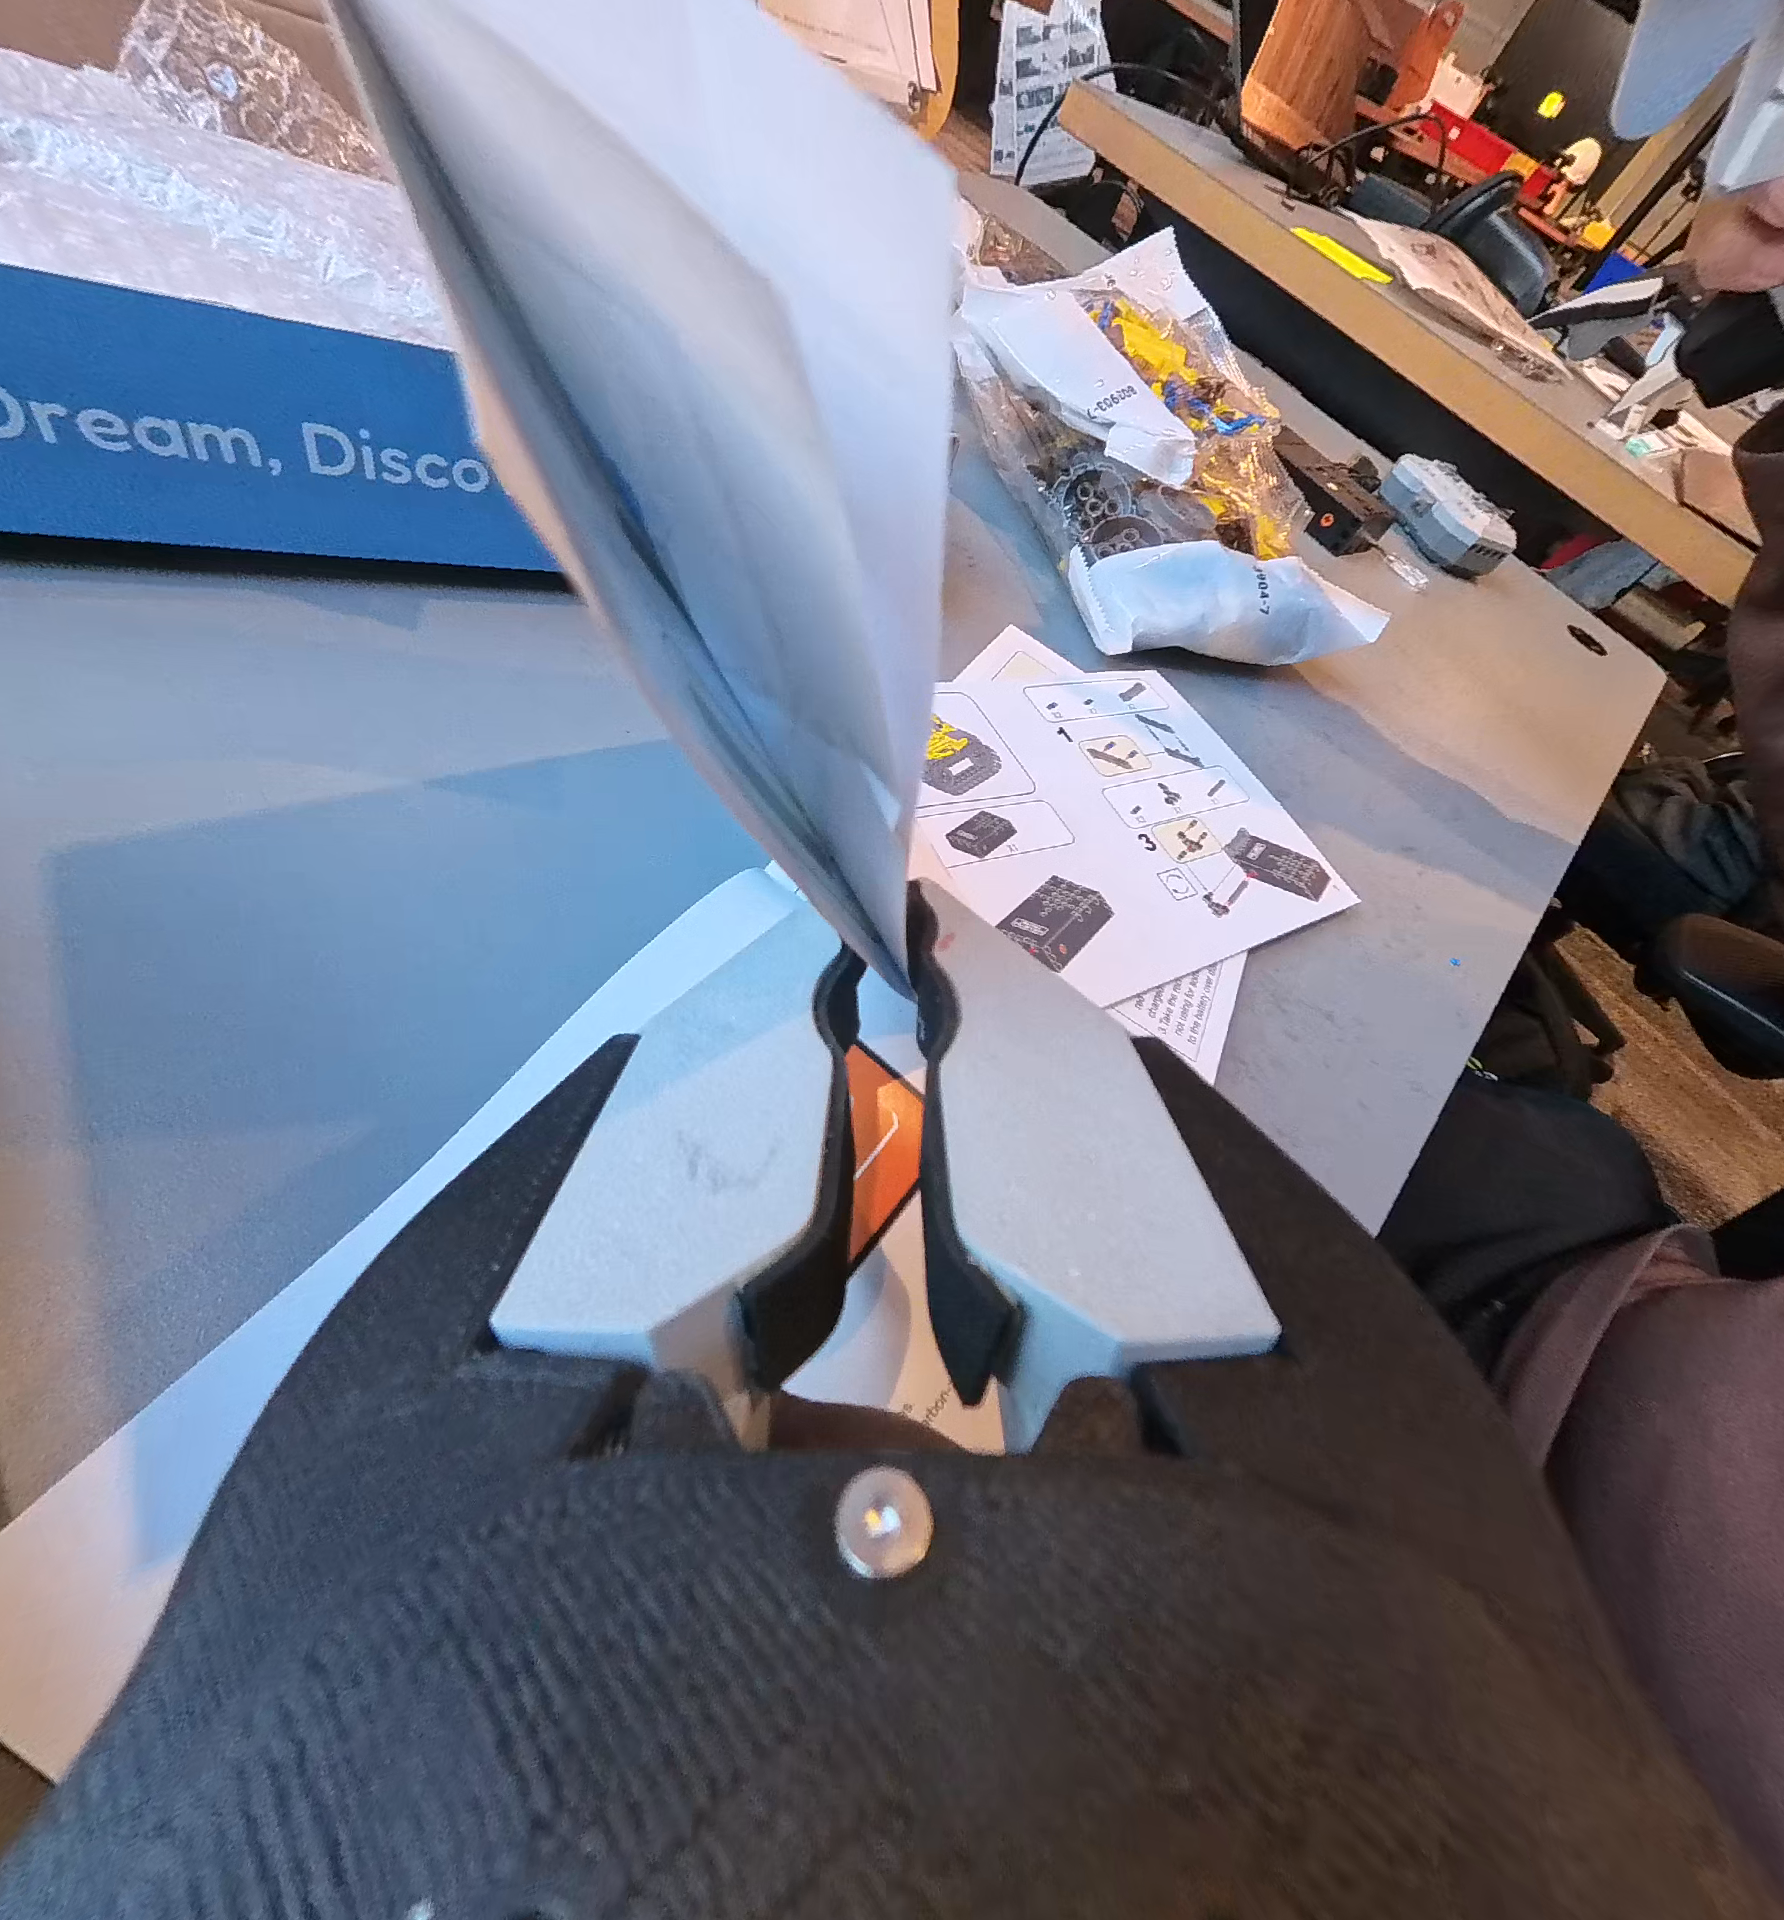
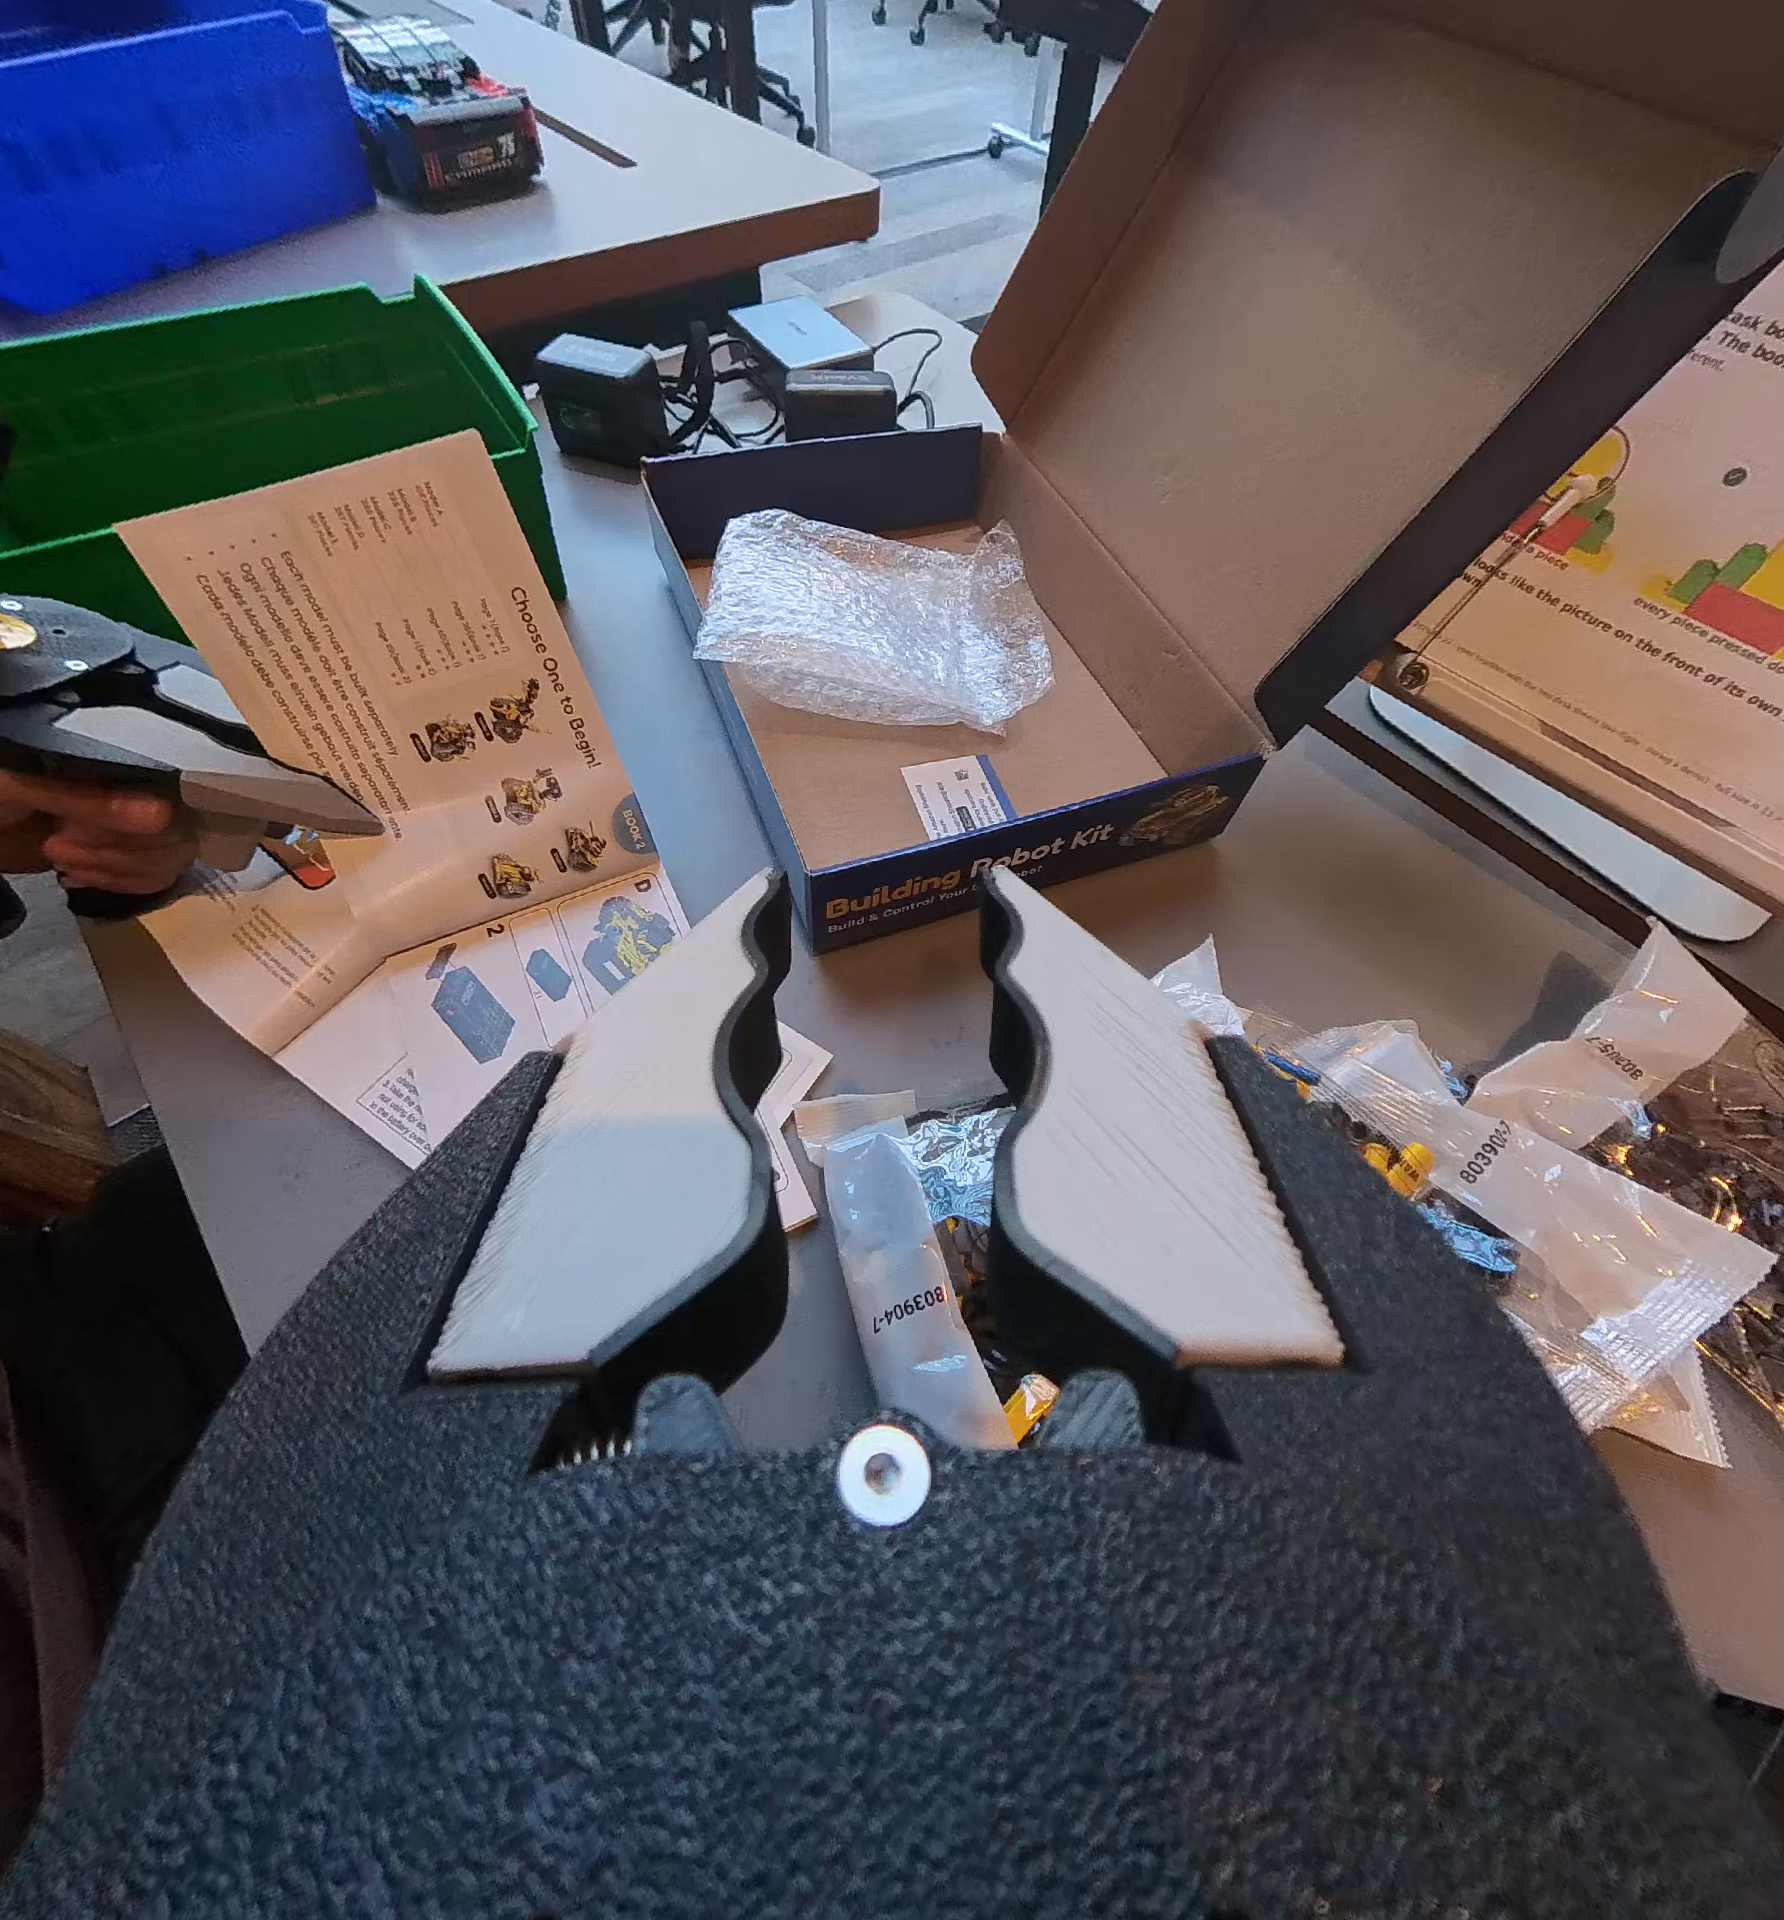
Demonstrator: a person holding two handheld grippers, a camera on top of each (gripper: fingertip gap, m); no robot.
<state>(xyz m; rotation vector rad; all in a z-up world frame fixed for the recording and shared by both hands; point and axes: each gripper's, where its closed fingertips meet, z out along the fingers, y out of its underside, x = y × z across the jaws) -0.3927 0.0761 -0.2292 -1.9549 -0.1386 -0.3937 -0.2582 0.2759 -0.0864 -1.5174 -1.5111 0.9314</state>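
My left gripper (image 1: pixel 893 956) is shut on the lower edge of a booklet's white pages (image 1: pixel 722 416) and holds them upright above the grey table (image 1: pixel 296 883). In the right wrist view the left gripper (image 2: pixel 348 821) pinches the open booklet (image 2: pixel 379 644), which is printed with robot pictures. My right gripper (image 2: pixel 883 914) is open and empty. It hovers above clear bags of small parts (image 2: pixel 898 1278), just in front of an open blue cardboard box (image 2: pixel 1023 862).
The box holds bubble wrap (image 2: pixel 867 623) and a small card; its lid (image 2: pixel 1335 312) stands open. Loose instruction sheets (image 1: pixel 1127 821) and more part bags (image 1: pixel 1158 447) lie on the table. A green bin (image 2: pixel 244 416), a blue bin (image 2: pixel 119 135) and a picture board (image 2: pixel 1646 582) stand around. Tip to tip, the grippers are about 30 cm apart.
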